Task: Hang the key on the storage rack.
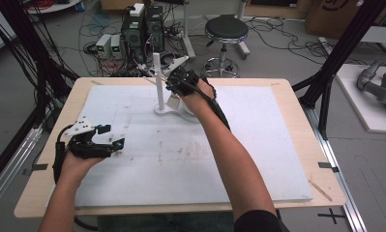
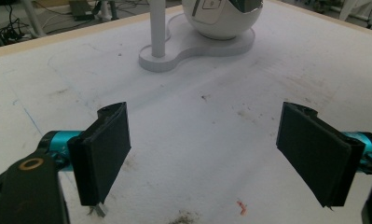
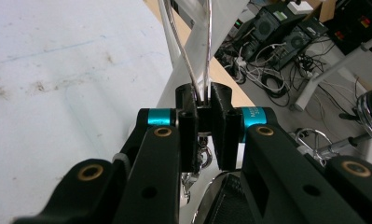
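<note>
A white stand with an upright post [image 1: 157, 79] and a flat two-lobed base [image 1: 164, 111] sits at the far middle of the white mat. My right gripper [image 1: 173, 87] is beside the post, above the base, shut on a thin metal wire loop [image 3: 183, 51]; a small chain hangs under the jaws. Below it a round white object [image 2: 221, 18] with a square button rests on the base [image 2: 183, 53]. My left gripper [image 1: 115, 144] lies at the mat's left, open and holding nothing [image 2: 205, 112]. The right gripper [image 3: 203, 100] view shows both wire strands pinched between the pads.
The white mat [image 1: 258, 159] covers a wooden table [image 1: 321, 193]. Beyond the far edge stand a black stool [image 1: 226, 29], computer cases [image 1: 142, 29] and tangled cables. A black frame leg [image 1: 326, 72] stands at the right, with a grey robot arm [image 1: 377, 84] behind it.
</note>
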